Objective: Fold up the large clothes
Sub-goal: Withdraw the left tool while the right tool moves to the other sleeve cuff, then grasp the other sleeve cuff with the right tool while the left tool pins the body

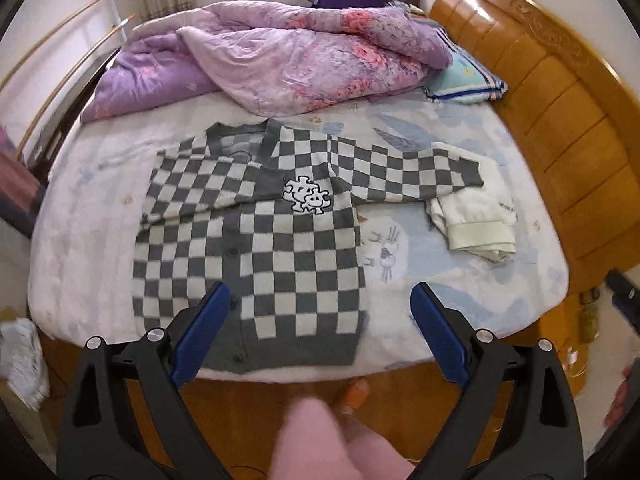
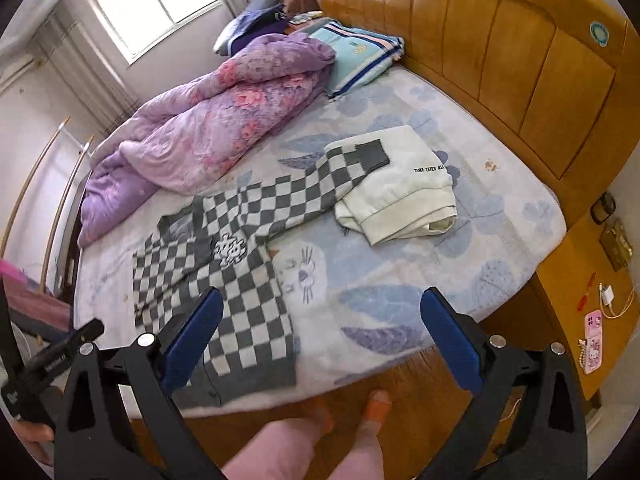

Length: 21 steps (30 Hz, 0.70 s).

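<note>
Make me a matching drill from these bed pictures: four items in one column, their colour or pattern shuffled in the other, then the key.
Items:
1. cardigan
2. quilt
3. folded sweatshirt
4. headboard

Descriptions:
A. cream white, small black lettering
B. glossy orange-brown wood
C. grey and white checks
D. purple with pink flowers

Pairs: 1-C, 2-D, 3-A, 4-B

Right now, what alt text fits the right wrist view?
A checkered cardigan lies flat on the bed, one sleeve stretched onto a folded white sweatshirt. The open right hand-held gripper hangs above the bed's near edge, holding nothing; a purple quilt is bunched behind.
</note>
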Tool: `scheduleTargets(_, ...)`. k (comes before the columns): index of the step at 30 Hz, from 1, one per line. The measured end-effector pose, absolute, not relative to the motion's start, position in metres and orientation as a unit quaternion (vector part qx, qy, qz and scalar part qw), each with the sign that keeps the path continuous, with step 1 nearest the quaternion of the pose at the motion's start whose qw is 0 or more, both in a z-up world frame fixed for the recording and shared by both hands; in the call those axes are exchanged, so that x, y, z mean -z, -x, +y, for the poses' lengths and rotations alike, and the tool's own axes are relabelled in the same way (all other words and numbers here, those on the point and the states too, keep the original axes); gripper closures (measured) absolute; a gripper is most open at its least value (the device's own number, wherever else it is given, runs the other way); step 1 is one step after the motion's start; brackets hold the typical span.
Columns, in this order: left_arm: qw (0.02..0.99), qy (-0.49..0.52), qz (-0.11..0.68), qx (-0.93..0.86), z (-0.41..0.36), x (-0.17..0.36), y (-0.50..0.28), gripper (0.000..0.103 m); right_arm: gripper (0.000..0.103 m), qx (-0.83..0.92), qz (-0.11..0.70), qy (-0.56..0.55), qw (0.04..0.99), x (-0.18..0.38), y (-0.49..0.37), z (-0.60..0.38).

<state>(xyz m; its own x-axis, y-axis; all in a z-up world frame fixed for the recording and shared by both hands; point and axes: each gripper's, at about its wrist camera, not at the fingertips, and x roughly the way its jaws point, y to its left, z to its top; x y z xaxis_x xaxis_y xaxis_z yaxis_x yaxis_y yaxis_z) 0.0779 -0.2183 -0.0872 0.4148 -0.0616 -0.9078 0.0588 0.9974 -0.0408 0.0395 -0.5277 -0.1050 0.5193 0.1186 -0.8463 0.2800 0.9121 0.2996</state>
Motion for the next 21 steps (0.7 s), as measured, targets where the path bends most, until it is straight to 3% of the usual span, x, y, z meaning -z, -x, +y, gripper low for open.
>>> scheduleTargets(13, 0.833, -0.041, 0.546, 0.077, -0.272, 0.152, -0.240, 0.011, 0.008, 0.110, 0.538, -0.244, 0.799, 0.169, -0.176, -0.595)
scheduleTargets(21, 0.820, -0.038, 0.566, 0.071, -0.285, 0.219, -0.348, 0.011, 0.008, 0.127, 0.584, -0.247, 0.763, 0.241, -0.275, -0.620)
